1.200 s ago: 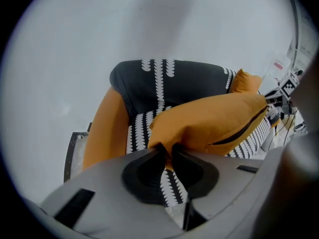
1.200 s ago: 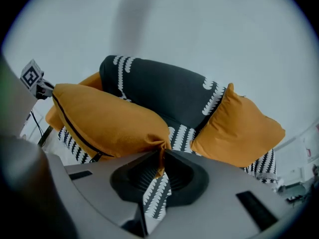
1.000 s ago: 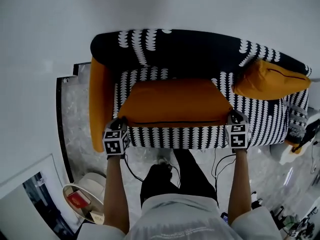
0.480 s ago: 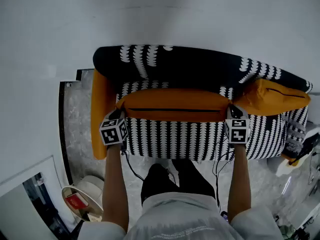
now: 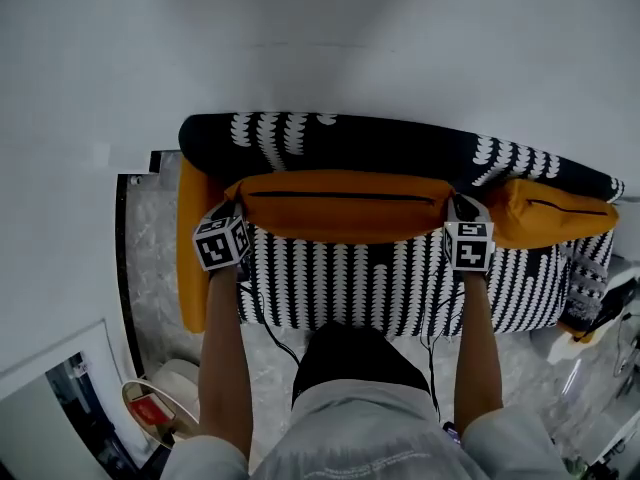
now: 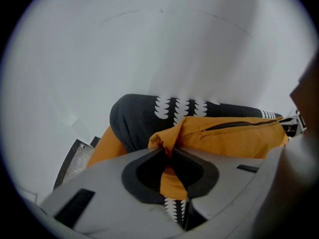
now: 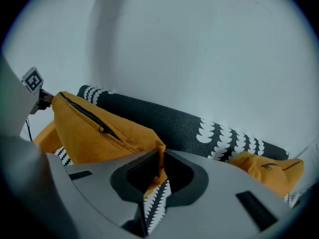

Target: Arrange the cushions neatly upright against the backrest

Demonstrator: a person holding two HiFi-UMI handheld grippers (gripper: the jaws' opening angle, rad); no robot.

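Note:
A long orange cushion stands on edge along the sofa's black patterned backrest, its zip facing up. My left gripper is shut on the cushion's left corner. At the other end my right gripper is shut on the right corner. A second orange cushion lies against the backrest at the right, also seen in the right gripper view.
The sofa seat is black and white patterned, with an orange armrest at the left. A white wall rises behind the backrest. A small round table with items stands on the marble floor at lower left.
Both grippers have carried the long cushion away from the seat's front edge to the backrest. It has tipped from lying flat to standing on edge, zip upward.

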